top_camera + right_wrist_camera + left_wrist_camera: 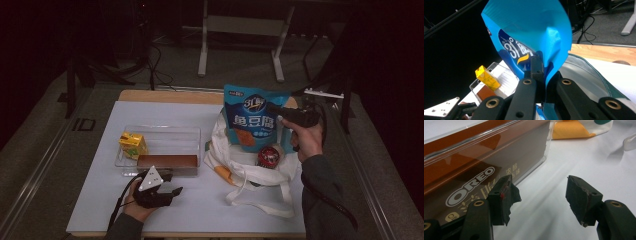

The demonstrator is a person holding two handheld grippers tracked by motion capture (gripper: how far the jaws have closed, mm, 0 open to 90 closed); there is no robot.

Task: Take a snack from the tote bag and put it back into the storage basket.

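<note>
A blue snack bag [252, 117] [529, 32] stands upright over the open white tote bag [250, 172]. My right gripper [276, 112] [537, 65] is shut on the blue bag's right edge, pinching the foil. A round red item [268, 156] lies inside the tote. My left gripper [172, 183] [541, 187] rests low on the table in front of the clear plastic box [195, 137], jaws open with nothing between them. Inside that box sit a brown Oreo box [167, 161] [474, 177] and a yellow carton [133, 144] [486, 77].
The white table sheet [100, 200] [579, 157] has free room left of and in front of the clear box. A wooden table edge [170, 96] [599, 52] runs along the back. Stand legs and cables lie on the floor beyond.
</note>
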